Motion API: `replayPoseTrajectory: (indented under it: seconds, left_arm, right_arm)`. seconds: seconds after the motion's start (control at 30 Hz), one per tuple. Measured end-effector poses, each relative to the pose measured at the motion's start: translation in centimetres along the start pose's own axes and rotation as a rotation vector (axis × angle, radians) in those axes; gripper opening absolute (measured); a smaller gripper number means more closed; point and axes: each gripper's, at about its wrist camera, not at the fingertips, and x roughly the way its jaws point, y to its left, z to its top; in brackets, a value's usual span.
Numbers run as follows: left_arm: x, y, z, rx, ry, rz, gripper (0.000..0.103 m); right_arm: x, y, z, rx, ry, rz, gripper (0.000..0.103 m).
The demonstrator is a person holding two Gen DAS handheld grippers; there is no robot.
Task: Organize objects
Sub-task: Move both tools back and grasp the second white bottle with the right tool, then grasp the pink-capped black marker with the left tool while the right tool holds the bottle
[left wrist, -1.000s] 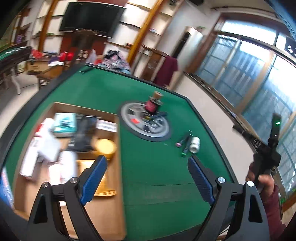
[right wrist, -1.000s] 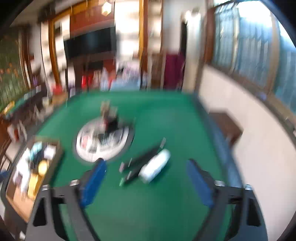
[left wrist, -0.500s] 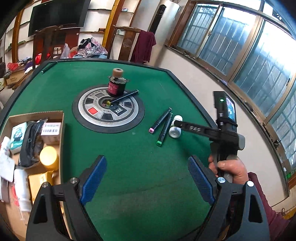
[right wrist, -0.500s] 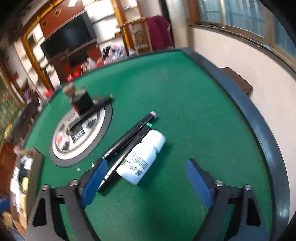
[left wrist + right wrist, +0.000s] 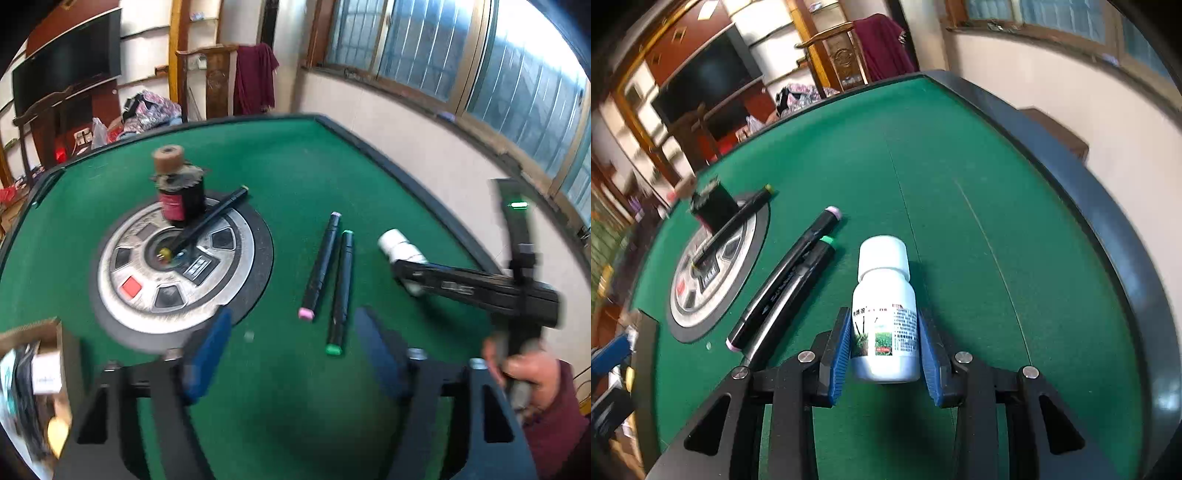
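Note:
A small white bottle (image 5: 882,258) lies on the green table (image 5: 960,184), cap pointing away. My right gripper (image 5: 882,314) has come down over its labelled body, and its blue pads (image 5: 840,343) are closing against both sides. The left wrist view shows the same bottle (image 5: 400,249) at the tip of the right gripper (image 5: 406,275). Left of the bottle lie two black markers side by side, one pink-capped (image 5: 321,266) and one green-capped (image 5: 341,291). My left gripper (image 5: 291,325) hangs just short of them, jaws closing with nothing between them.
A round silver disc (image 5: 173,266) in the table's middle carries a dark jar with a cork lid (image 5: 181,195) and a black pen (image 5: 210,221). A cardboard box with packets (image 5: 33,332) sits at the left. The table's raised dark rim (image 5: 1089,206) runs close on the right.
My left gripper swung right from the cardboard box toward the markers, and its jaws narrowed. My right gripper dropped onto the white bottle, and its wide jaws closed in on the bottle's sides.

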Motion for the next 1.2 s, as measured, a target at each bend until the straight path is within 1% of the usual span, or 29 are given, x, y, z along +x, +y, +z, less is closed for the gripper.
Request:
replayPoseTrajectory:
  seconds: [0.03, 0.1, 0.23, 0.37, 0.43, 0.53, 0.6, 0.7, 0.73, 0.77, 0.8, 0.87, 0.9, 1.03, 1.07, 1.1, 1.17, 1.2]
  left_arm:
    - [1.3, -0.3, 0.5, 0.019, 0.014, 0.000, 0.057]
    - [2.7, -0.7, 0.9, 0.055, 0.018, -0.009, 0.057]
    - [5.0, -1.5, 1.4, 0.105, 0.045, -0.065, 0.057]
    - [7.6, -1.6, 1.7, 0.133, 0.101, -0.057, 0.057]
    - [8.1, -1.3, 1.9, 0.123, 0.104, -0.078, 0.057]
    - [8.4, -1.1, 2.6, 0.114, 0.111, -0.093, 0.048]
    - [8.7, -1.4, 2.9, 0.123, 0.117, -0.101, 0.048]
    - [9.8, -2.4, 2.7, 0.162, 0.144, -0.119, 0.048]
    - [9.8, -2.7, 2.6, 0.181, 0.132, -0.118, 0.048]
    - [9.9, -2.7, 2.6, 0.184, 0.137, -0.141, 0.048]
    - [9.9, -2.4, 2.6, 0.169, 0.141, -0.162, 0.048]
    - [9.7, -1.1, 2.7, 0.110, 0.150, -0.228, 0.048]
    - [9.5, -0.4, 2.7, 0.082, 0.148, -0.247, 0.048]
    - [9.4, 2.1, 2.7, -0.001, 0.136, -0.267, 0.048]
    - [9.5, 2.5, 2.8, -0.023, 0.133, -0.285, 0.048]
    - [9.6, 2.6, 2.8, -0.032, 0.133, -0.290, 0.048]
    - [9.8, 2.1, 2.7, -0.002, 0.129, -0.254, 0.048]
    - [9.8, 1.5, 2.6, 0.032, 0.133, -0.224, 0.048]
  right_arm:
    - [0.1, -0.3, 0.1, 0.014, 0.000, 0.018, 0.037]
    - [0.1, -0.6, 0.1, 0.027, -0.004, 0.038, 0.037]
    - [0.1, 0.3, 0.2, -0.022, -0.008, -0.004, 0.037]
    - [0.2, 0.8, 0.1, -0.047, -0.011, -0.029, 0.037]
    - [0.2, 0.7, 0.1, -0.040, -0.011, -0.024, 0.038]
    - [0.3, 0.5, 0.2, -0.028, -0.009, -0.015, 0.038]
    - [0.3, 0.5, 0.2, -0.029, -0.010, -0.018, 0.038]
    - [0.4, 0.8, 0.2, -0.035, -0.012, -0.025, 0.038]
    - [0.4, 0.8, 0.2, -0.034, -0.013, -0.024, 0.038]
    - [0.4, 0.7, 0.2, -0.031, -0.013, -0.020, 0.038]
    - [0.4, 0.7, 0.2, -0.028, -0.012, -0.017, 0.038]
    - [0.4, 0.6, 0.2, -0.021, -0.010, -0.010, 0.038]
    - [0.4, 0.6, 0.2, -0.020, -0.010, -0.010, 0.038]
    - [0.5, 0.8, 0.3, -0.024, -0.009, -0.012, 0.040]
    - [0.5, 0.8, 0.3, -0.026, -0.009, -0.012, 0.041]
    - [0.5, 0.8, 0.3, -0.028, -0.010, -0.013, 0.041]
    - [0.5, 0.9, 0.2, -0.032, -0.011, -0.015, 0.042]
    - [0.5, 0.9, 0.2, -0.033, -0.012, -0.016, 0.042]
